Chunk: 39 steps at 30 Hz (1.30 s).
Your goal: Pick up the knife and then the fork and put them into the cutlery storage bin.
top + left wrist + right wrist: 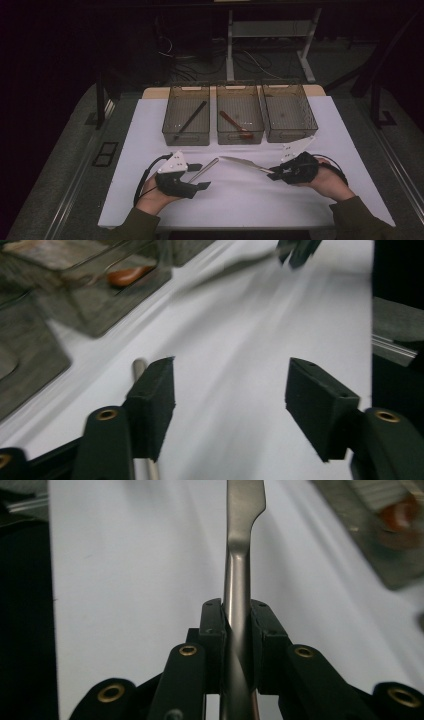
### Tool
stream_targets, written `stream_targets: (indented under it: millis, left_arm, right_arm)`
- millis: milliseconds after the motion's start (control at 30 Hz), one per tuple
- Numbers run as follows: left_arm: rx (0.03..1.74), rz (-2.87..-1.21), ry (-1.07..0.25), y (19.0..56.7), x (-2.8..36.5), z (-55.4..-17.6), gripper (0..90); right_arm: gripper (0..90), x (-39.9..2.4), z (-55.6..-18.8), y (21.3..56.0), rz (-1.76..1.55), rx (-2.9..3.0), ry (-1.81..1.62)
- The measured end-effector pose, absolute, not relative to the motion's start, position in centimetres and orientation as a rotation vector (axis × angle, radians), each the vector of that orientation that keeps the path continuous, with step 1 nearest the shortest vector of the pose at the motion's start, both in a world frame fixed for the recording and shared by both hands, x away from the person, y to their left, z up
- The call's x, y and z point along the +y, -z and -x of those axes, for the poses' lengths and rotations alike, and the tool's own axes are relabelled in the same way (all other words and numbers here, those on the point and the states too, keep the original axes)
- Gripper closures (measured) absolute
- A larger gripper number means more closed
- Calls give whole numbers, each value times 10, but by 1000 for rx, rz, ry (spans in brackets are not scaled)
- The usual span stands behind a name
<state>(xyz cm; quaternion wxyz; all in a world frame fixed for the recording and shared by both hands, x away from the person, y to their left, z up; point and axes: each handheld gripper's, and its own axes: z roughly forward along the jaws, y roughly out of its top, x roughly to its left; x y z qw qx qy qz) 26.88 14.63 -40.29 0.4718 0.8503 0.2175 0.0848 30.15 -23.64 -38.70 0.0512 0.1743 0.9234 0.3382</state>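
My right gripper (272,174) (237,620) is shut on the handle of a silver table knife (239,555). The knife's blade (240,162) points left over the white table cover. Left of it, my left gripper (201,176) (230,400) stands open above the cover, its pads wide apart with nothing between them. A slim metal utensil handle (205,169) (139,367) lies on the cover beside that gripper's left finger, outside the gap. The left gripper view is blurred; the knife (225,270) and the right gripper (297,250) appear far off at its top.
Three see-through bins stand in a row at the back of the cover. The left bin (172,135) holds a black stick (191,119), the middle bin (255,136) a brown spoon (235,125), and the right bin (290,112) looks bare. The table's edges drop off left and right.
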Motion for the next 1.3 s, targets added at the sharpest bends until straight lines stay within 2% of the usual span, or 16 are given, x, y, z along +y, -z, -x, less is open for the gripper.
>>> stream_targets:
  millis: [133, 333, 433, 500, 967, 1300]
  left_arm:
    - [581, -2055, -234, 411, 155, -266, 271]
    - [610, -2050, -272, 419, 159, -268, 123]
    - [625, -2054, -251, 423, 160, -270, 27]
    - [635, -2058, -256, 425, 160, -271, 0]
    - [647, -2049, -259, 423, 159, -271, 0]
    - [622, -2077, -270, 422, 155, -269, 0]
  right_arm:
    - [784, -253, -314, 378, -652, 2738, -1041]
    - [784, -277, -336, 364, -830, 2628, -1060]
    - [784, -285, -348, 357, -912, 2578, -1061]
    - [784, -290, -357, 353, -965, 2550, -1051]
    - [784, -310, -427, 348, -1342, 2361, -931]
    - [783, -310, -459, 359, -1475, 2315, -851]
